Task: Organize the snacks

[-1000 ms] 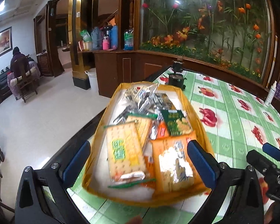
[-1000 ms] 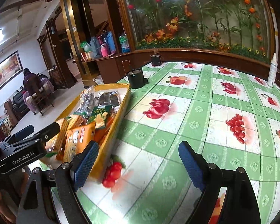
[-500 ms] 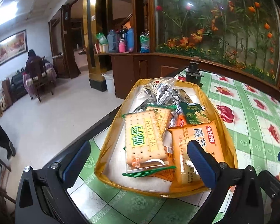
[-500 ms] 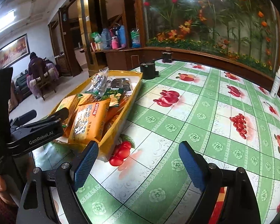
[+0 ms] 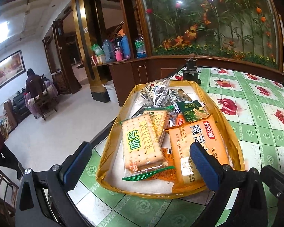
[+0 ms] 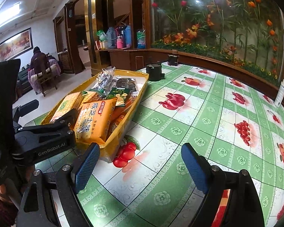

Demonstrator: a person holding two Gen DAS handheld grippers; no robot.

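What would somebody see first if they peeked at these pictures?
Probably the yellow tray heaped with snack packets at the table's left edge, with a big orange cracker packet on top. Then the green tablecloth printed with red fruit, and the wall of orange flowers behind.

Yellow tray (image 5: 234,132) of snack packets, cracker pack (image 5: 142,143) beside orange pack (image 5: 198,141), left gripper (image 5: 140,162) spread wide
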